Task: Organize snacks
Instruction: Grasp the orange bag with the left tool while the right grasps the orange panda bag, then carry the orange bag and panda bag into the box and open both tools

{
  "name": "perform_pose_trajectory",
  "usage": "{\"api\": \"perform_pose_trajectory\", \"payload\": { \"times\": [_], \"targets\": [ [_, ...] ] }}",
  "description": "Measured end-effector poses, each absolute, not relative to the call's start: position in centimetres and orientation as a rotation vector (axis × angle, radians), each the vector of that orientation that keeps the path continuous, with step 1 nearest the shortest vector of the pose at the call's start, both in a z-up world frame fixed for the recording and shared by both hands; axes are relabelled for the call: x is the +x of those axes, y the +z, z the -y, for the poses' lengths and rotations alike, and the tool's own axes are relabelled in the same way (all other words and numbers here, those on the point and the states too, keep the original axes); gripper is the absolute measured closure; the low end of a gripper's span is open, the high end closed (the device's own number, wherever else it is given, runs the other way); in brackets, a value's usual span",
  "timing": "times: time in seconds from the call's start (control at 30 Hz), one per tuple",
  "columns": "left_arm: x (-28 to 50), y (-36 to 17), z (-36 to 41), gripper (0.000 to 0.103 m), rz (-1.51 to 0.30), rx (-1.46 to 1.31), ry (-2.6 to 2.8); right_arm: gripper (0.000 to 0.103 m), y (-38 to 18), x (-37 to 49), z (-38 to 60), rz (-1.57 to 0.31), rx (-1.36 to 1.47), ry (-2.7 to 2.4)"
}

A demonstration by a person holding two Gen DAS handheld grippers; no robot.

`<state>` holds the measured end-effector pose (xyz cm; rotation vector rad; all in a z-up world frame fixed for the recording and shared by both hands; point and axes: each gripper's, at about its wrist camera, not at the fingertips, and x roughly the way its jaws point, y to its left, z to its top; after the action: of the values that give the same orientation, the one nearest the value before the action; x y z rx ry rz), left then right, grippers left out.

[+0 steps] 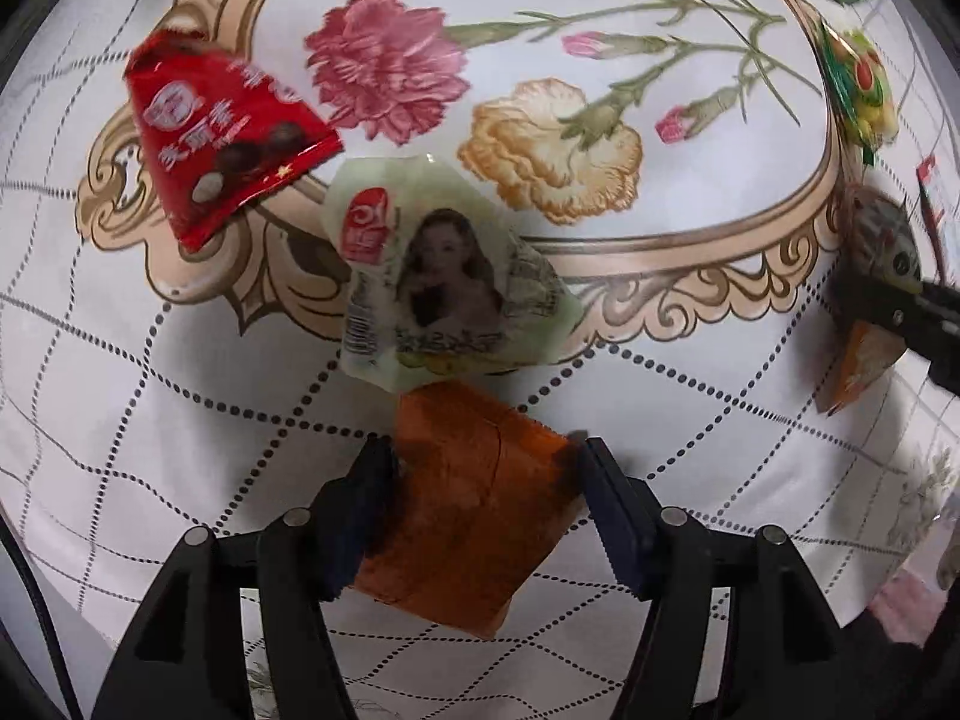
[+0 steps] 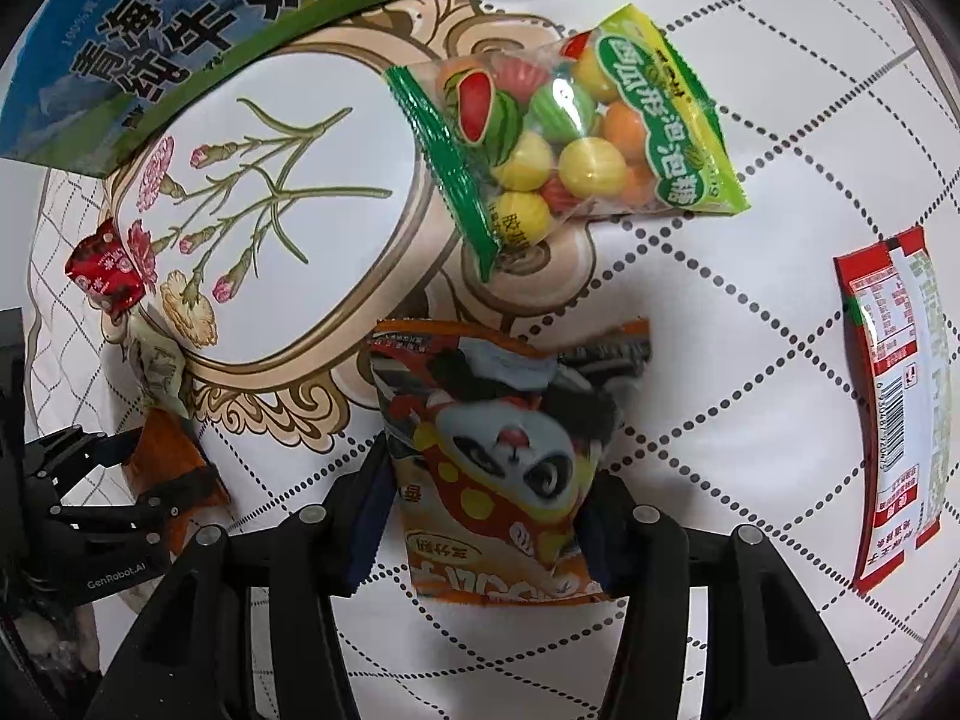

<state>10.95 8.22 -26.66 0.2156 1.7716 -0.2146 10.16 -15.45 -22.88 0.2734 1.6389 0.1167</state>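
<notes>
In the left wrist view an orange-brown packet [image 1: 468,516] lies flat on the flowered tablecloth [image 1: 690,396]. My left gripper [image 1: 485,456] points down over it, open, one finger on each side. The same packet [image 2: 171,456] and the left gripper [image 2: 162,459] show at the left edge of the right wrist view. My right gripper [image 2: 489,468] is shut on an orange snack bag with a panda print [image 2: 504,420], held a little above the cloth. In the left wrist view that gripper [image 1: 900,306] and the panda bag [image 1: 864,360] sit at the far right.
A pale green packet with a printed picture [image 1: 444,276] touches the orange packet's far end, with a red chocolate packet [image 1: 222,138] to its left. A bag of fruit-shaped gum balls [image 2: 570,126], a red and white packet [image 2: 894,408] and a blue-green milk box [image 2: 180,30] lie around.
</notes>
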Motion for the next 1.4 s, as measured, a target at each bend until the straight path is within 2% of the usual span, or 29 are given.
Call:
{"api": "perform_pose_trajectory", "payload": {
  "times": [0.1,0.27,0.33,0.5,0.53,0.6,0.67,0.83,0.93,1.1,1.2,1.27,1.4],
  "targets": [
    [13.5,-25.8,-9.3,0.04,-1.753,0.105,-0.232,0.04,-23.3,10.3,14.9,-1.654,0.283,0.135],
    [13.0,-22.7,-8.9,0.04,-1.697,0.174,-0.303,0.021,-25.2,10.4,14.0,-1.68,0.259,0.156],
    [12.2,-22.9,-7.9,0.037,-1.71,0.256,-0.343,0.018,-25.5,10.4,12.8,-1.683,0.228,0.152],
    [8.9,-27.7,-6.2,0.037,-1.793,0.451,-0.352,0.018,-26.2,10.5,11.0,-1.678,0.19,0.125],
    [8.3,-28.6,-5.7,0.037,-1.797,0.47,-0.335,0.018,-26.3,10.5,10.7,-1.669,0.19,0.119],
    [8.0,-29.3,-5.8,0.038,-1.769,0.457,-0.282,0.027,-26.3,10.5,10.2,-1.643,0.16,0.096],
    [7.8,-30.0,-5.7,0.049,-1.758,0.36,-0.237,0.045,-25.8,10.2,9.9,-1.615,0.131,0.112],
    [7.8,-29.5,-8.0,0.05,-1.74,-0.015,-0.08,0.046,-25.3,9.8,8.1,-1.61,0.148,0.201],
    [7.4,-31.2,-8.7,0.049,-1.788,-0.128,-0.056,0.043,-25.8,9.7,7.2,-1.622,0.162,0.212],
    [6.8,-31.7,-7.9,0.052,-1.755,-0.101,-0.007,0.044,-26.2,10.0,6.1,-1.621,0.144,0.181],
    [7.6,-29.8,-5.2,0.056,-1.692,-0.039,0.013,0.046,-25.4,9.3,5.9,-1.594,0.097,0.172],
    [7.4,-28.9,-4.4,0.057,-1.667,-0.022,0.011,0.051,-25.0,9.0,5.7,-1.584,0.128,0.185],
    [7.4,-26.0,-3.4,0.057,-1.616,-0.029,-0.017,0.053,-23.1,8.6,5.8,-1.559,0.199,0.222]
  ]
}}
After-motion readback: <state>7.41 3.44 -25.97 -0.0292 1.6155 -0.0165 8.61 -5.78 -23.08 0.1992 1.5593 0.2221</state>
